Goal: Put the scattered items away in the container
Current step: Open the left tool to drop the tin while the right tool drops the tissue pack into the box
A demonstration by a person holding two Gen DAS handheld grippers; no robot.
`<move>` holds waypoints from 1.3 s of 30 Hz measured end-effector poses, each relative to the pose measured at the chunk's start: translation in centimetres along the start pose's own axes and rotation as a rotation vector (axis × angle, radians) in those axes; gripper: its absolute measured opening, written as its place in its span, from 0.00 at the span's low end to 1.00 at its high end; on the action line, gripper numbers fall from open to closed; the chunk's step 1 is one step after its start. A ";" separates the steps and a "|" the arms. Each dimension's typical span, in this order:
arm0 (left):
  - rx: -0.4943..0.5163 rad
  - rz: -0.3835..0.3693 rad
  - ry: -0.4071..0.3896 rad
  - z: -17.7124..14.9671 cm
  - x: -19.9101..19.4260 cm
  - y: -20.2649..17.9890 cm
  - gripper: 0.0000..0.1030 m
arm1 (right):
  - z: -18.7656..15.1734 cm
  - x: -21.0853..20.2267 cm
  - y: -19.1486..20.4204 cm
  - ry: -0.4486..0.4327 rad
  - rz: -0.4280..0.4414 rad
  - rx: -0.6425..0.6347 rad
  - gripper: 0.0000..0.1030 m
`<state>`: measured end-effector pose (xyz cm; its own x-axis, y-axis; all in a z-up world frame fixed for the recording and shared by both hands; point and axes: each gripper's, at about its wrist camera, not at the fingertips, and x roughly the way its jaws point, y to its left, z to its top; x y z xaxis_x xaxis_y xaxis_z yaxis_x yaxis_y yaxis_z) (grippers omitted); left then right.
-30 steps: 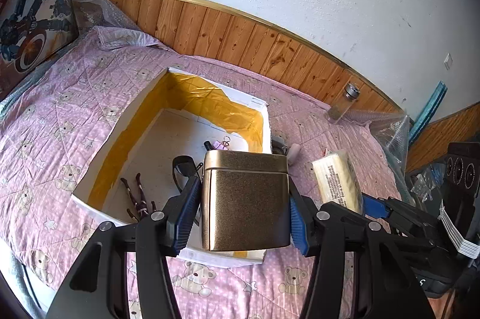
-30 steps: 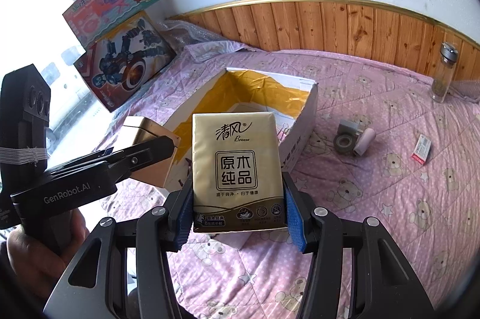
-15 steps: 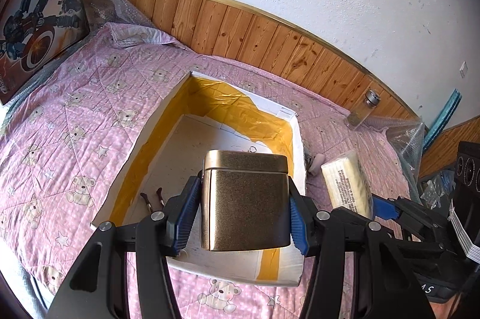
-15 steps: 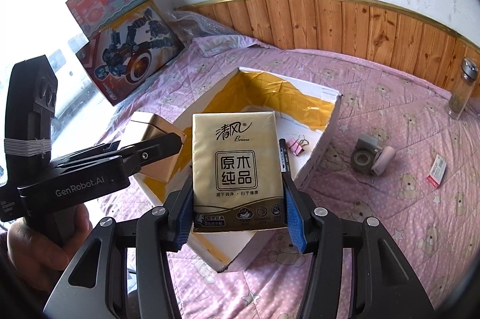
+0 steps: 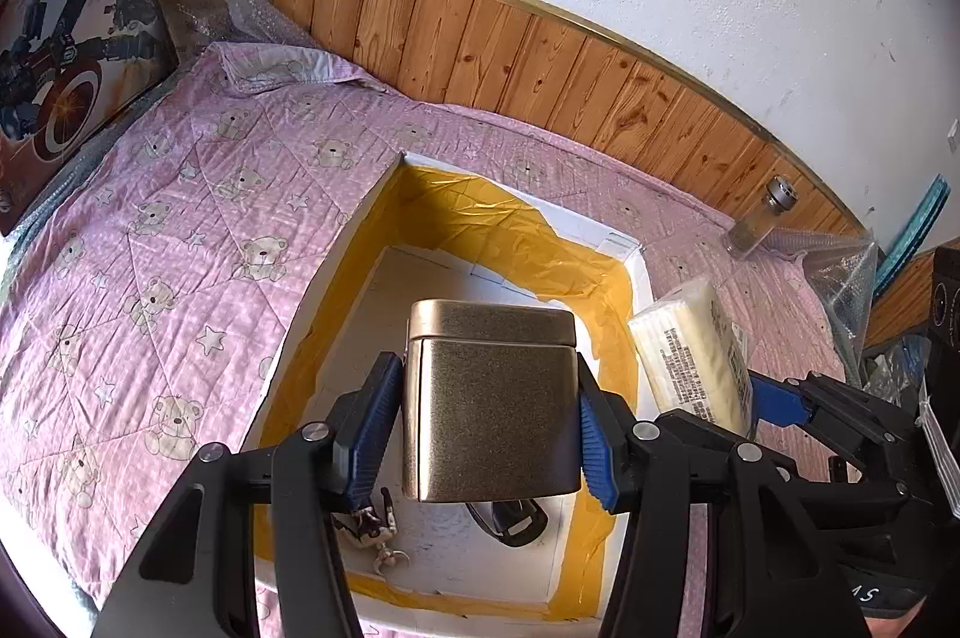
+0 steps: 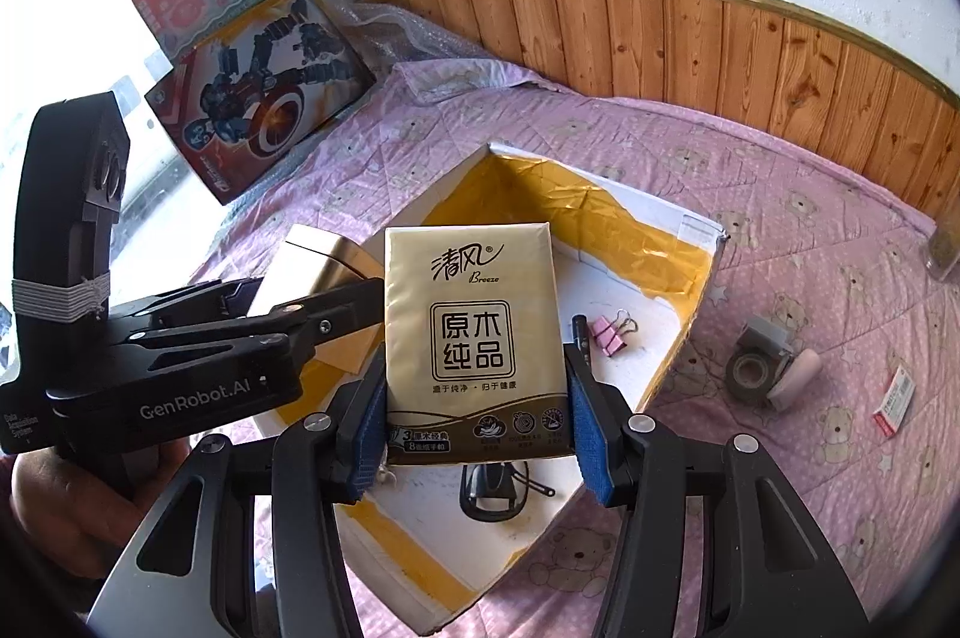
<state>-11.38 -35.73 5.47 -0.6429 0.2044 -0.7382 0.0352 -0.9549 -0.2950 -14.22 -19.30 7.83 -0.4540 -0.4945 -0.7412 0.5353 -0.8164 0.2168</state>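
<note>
1. My left gripper (image 5: 489, 407) is pinching a gold metal tin (image 5: 491, 398) by its two sides, blue pads flat against it, and holds the tin upright above the open cardboard box (image 5: 336, 278).
2. My right gripper (image 6: 475, 407) is clamped on a gold tissue pack (image 6: 474, 344), printed face toward the camera, held over the near-right part of the same box (image 6: 690, 332).
3. From the left wrist camera the tissue pack (image 5: 690, 344) shows side-on at the box's right wall, with the right gripper's blue pad just beside it.
4. From the right wrist camera the left gripper (image 6: 327, 314) reaches in from the left, and the tin (image 6: 312, 257) sits over the box's left edge.
5. The box rests on a pink bear-print quilt (image 5: 180, 242) covering the bed; its inner walls are lined with yellow tape.
6. Already on the box floor: a pink binder clip (image 6: 609, 335) near the right wall, a black pen (image 6: 579, 332) just beside it, and a black plug (image 6: 495, 485) toward the near edge.
7. Still out on the quilt, right of the box: a tape roll on a dispenser (image 6: 759, 368), and a small red-and-white carton (image 6: 894, 398) further right.
8. A glass bottle (image 5: 759, 224) stands at the quilt's far right edge against the wood panelling.
9. Two toy boxes (image 6: 252, 32) lean against the wall at the far left corner.
</note>
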 end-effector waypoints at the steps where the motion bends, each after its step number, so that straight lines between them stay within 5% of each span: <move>1: 0.005 0.005 0.007 0.2 0.4 0.0 0.53 | 0.3 0.4 -0.2 0.006 0.001 0.001 0.54; 20: -0.020 0.059 0.171 2.5 8.1 2.5 0.54 | 4.9 9.4 -3.9 0.179 -0.056 -0.058 0.54; 39: -0.087 0.075 0.218 3.2 9.9 4.5 0.60 | 7.9 16.1 -4.9 0.286 -0.106 -0.083 0.56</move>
<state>-20.04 -38.67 -1.27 -0.4563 0.1847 -0.8705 0.1483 -0.9487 -0.2791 -29.74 -25.61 -0.13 -0.2979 -0.2943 -0.9081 0.5573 -0.8260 0.0849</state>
